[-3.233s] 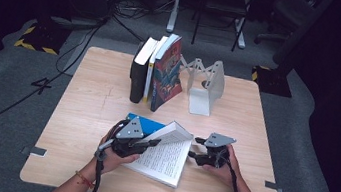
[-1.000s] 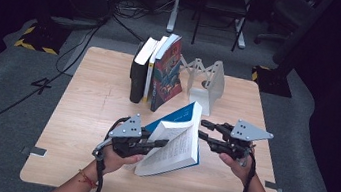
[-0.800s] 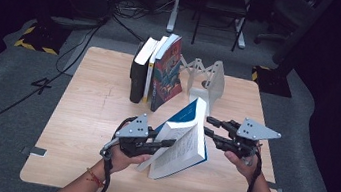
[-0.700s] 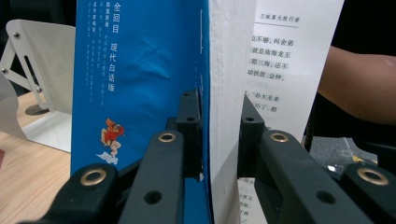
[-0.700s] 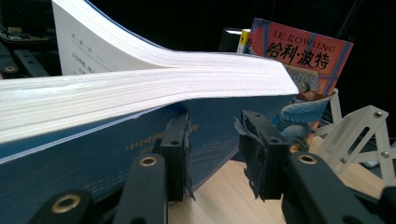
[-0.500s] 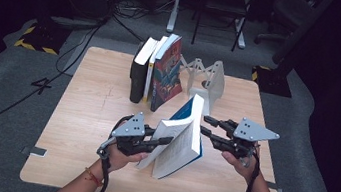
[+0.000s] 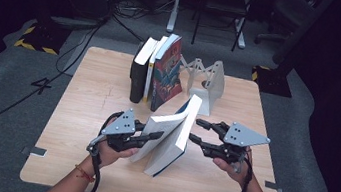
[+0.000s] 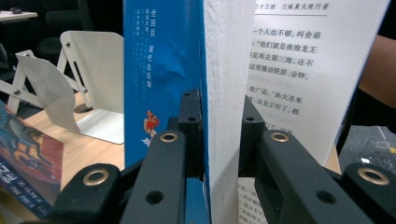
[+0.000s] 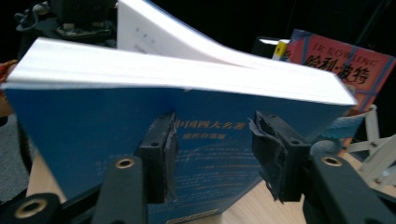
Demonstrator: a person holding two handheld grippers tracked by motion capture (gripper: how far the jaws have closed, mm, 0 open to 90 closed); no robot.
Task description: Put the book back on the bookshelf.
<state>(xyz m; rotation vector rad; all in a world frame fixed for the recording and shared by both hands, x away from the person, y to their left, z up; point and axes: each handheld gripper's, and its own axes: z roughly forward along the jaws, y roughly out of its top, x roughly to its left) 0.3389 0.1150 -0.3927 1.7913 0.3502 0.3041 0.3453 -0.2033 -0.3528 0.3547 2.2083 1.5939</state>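
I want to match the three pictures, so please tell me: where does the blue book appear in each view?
High view: the blue book stands on edge at the table's centre front, between the two tools.
Left gripper view: it fills the centre, its page block clamped in the left tool.
Right gripper view: its blue cover spans the frame, just past the right tool.
Shared landmark: the white bookend.

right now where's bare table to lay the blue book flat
Bare: the left half of the table, left of the left gripper, and the near edge. Also the right edge beyond the right gripper. Crowded: the back middle, with standing books and bookend; the blue book stands mid-table.
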